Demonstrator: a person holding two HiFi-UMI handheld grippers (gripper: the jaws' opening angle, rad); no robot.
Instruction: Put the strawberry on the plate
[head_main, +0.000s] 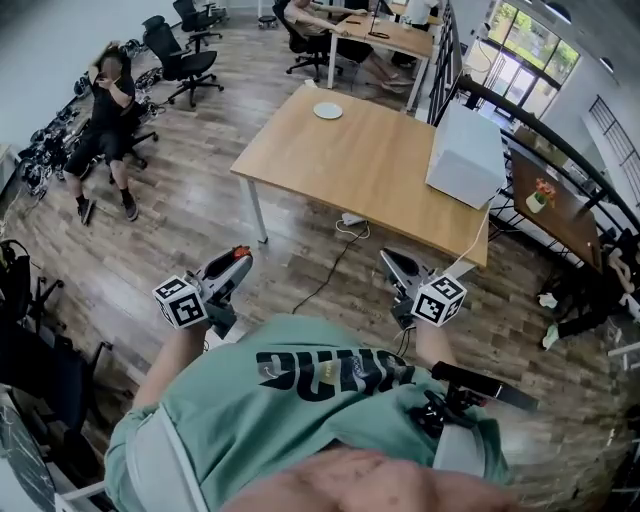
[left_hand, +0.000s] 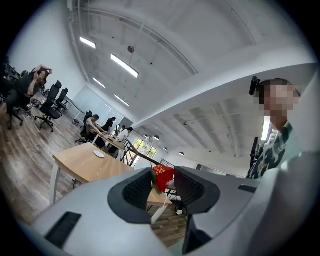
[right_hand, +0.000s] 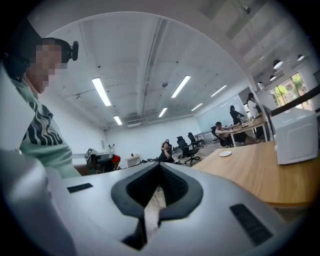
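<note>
My left gripper (head_main: 236, 262): it is closed on the strawberry (left_hand: 162, 176). The two black pads press on it from both sides.
Where the strawberry is: right between the pads of my left gripper, up in the air. The red part and a bit of green leaf stick out past the tips.
My right gripper (right_hand: 159, 186): the jaws are pulled together and there is nothing in them.
The plate (head_main: 327, 111): small and white, far ahead of both grippers, at the far end of the table (head_main: 380, 170).
White box (head_main: 465, 155): on the same table, ahead of my right gripper and well apart from the plate.
How heavy: very light, I think. One gripper can carry it with no trouble.
How soft: I cannot tell if it is a real berry or a toy. A real one would squash, so I should squeeze only a little.
How slippery: it is round and narrow at one end, so it could pop out. The bumpy pads should help.
Where to hold: across the fat middle, as I think I do now, not by the leaves.
What could go wrong: only floor is under my left gripper, so a slip means a drop. I should go low over the plate before I let go, or the strawberry may roll off.
</note>
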